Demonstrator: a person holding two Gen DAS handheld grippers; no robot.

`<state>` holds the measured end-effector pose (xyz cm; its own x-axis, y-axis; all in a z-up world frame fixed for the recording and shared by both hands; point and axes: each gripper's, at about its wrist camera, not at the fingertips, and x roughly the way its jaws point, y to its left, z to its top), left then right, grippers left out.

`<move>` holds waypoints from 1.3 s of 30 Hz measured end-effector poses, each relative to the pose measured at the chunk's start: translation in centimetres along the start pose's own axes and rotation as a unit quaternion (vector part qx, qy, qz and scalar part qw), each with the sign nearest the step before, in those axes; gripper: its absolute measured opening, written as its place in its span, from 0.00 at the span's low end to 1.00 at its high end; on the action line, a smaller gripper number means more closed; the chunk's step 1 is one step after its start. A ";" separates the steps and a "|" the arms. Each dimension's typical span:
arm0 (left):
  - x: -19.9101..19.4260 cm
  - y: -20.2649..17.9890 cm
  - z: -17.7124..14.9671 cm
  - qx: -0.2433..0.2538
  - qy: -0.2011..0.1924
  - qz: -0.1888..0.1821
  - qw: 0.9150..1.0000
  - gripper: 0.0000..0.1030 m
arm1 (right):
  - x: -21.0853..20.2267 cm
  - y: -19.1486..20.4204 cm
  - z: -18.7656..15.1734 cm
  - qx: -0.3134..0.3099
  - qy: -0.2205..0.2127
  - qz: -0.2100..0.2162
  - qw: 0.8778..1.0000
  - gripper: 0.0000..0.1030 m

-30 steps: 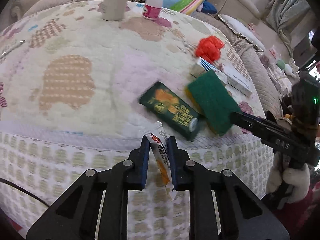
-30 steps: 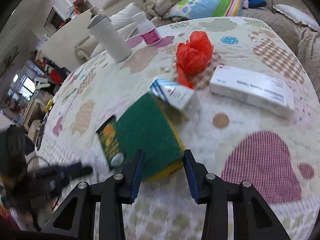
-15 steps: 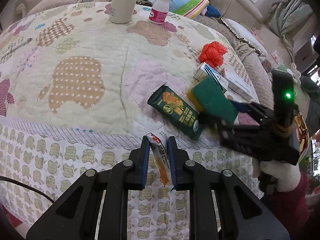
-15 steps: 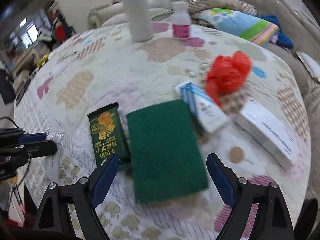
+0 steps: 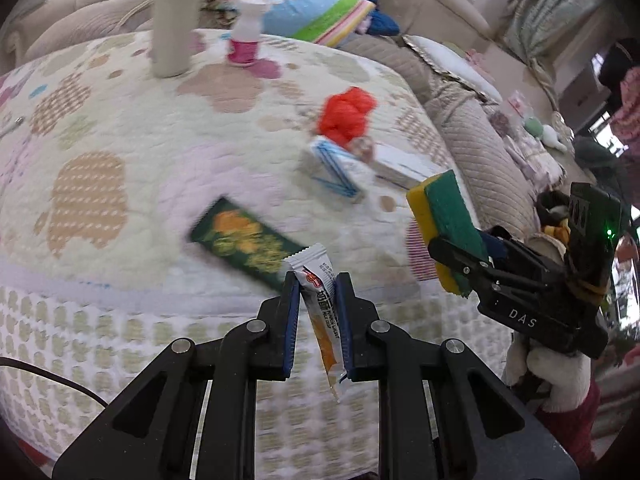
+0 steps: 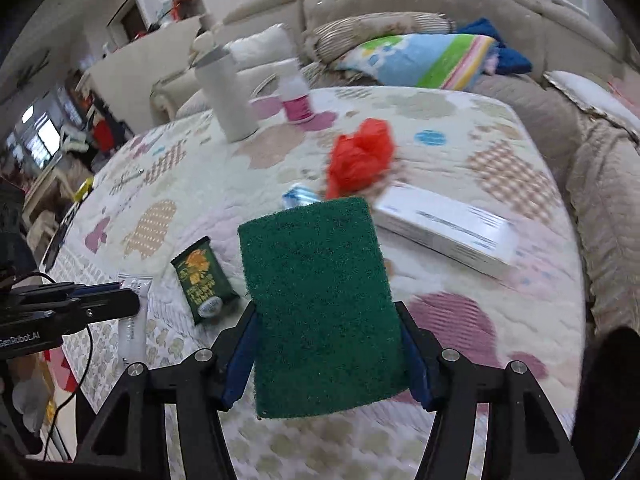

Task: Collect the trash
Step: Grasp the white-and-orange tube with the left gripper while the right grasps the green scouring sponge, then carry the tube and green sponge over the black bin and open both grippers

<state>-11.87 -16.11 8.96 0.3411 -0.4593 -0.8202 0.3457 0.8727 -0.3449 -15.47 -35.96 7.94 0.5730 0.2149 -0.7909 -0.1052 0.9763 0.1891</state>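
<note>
Closing on the sponge (image 6: 320,300), the right gripper (image 6: 328,356) could drop it if squeezed loosely, while the left gripper (image 5: 316,312) pinches a wrapper (image 5: 320,304).

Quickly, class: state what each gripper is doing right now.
Left gripper: shut on a snack wrapper.
Right gripper: jaws closing on the green sponge.

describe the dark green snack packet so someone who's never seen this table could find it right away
Start at the quilted tablecloth with pastel patches covering the table. Near its front edge, left of the green sponge lifted between the pads of the right gripper, whose jaws are closing, lies the dark green snack packet. It is the only flat, dark wrapper there, with an orange picture and yellow print.
</note>
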 end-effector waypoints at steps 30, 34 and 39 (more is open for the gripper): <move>8.4 -22.1 3.9 0.154 0.011 -0.053 0.987 0.15 | -10.4 -19.4 -7.9 0.170 -0.029 -0.136 0.976 0.61; 10.0 -24.4 4.0 0.163 0.019 -0.062 0.985 0.15 | -10.7 -21.1 -8.8 0.189 -0.028 -0.145 0.971 0.61; 11.8 -26.2 4.1 0.164 0.030 -0.071 0.983 0.15 | -10.9 -23.3 -9.9 0.213 -0.027 -0.153 0.965 0.61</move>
<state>-13.32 -45.13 10.16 0.2194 -0.5537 -0.8033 0.6523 0.6955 -0.3012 -27.30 -60.76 6.43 0.5664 -0.0950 -0.8186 0.4130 0.8923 0.1822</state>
